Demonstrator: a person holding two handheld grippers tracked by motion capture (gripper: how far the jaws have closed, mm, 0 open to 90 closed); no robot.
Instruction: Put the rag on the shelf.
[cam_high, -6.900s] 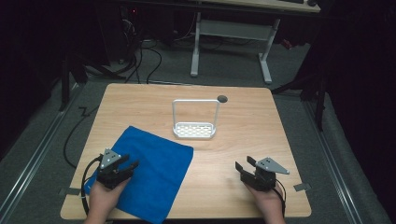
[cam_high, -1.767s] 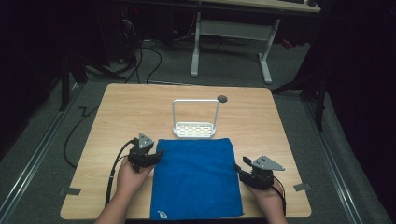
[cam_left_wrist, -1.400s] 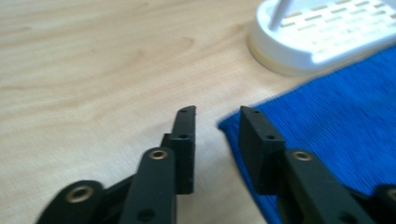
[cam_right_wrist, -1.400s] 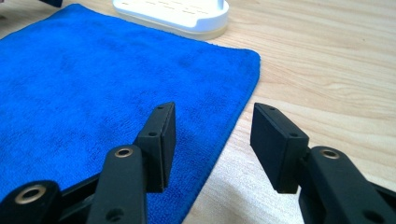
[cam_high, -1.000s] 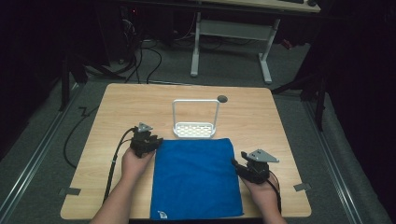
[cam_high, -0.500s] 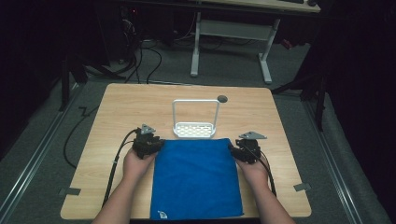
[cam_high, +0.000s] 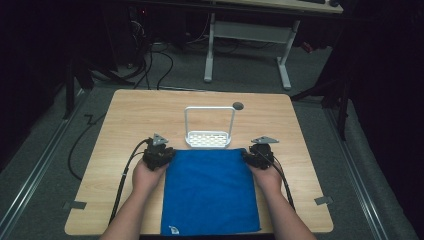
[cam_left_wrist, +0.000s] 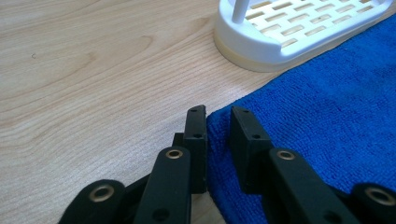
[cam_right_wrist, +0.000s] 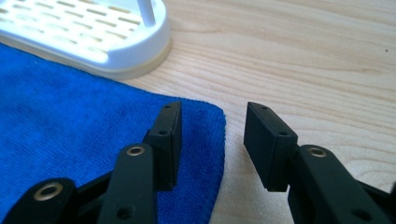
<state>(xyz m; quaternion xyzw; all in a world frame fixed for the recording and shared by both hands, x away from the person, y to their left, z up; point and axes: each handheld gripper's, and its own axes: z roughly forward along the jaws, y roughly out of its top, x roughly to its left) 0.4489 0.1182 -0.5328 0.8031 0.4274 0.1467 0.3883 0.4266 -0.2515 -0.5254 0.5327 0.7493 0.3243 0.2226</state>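
I hold one gripper at each far corner of the blue towel (cam_high: 210, 192), which lies flat on the wooden table (cam_high: 125, 120) with its long side running from me toward the white rack (cam_high: 209, 137). My left gripper (cam_left_wrist: 218, 122) sits right over the far left corner: one jaw is on the wood and the other is on the cloth, with the towel's edge in the narrow gap between them. These jaws have just been closing, but they are not pinching the cloth yet. My right gripper (cam_right_wrist: 212, 122) sits over the far right corner with its jaws spread wider, one on the cloth and one out over the bare wood. The rack stands just past both corners, touching the towel's far edge. I think I must pinch both corners next.
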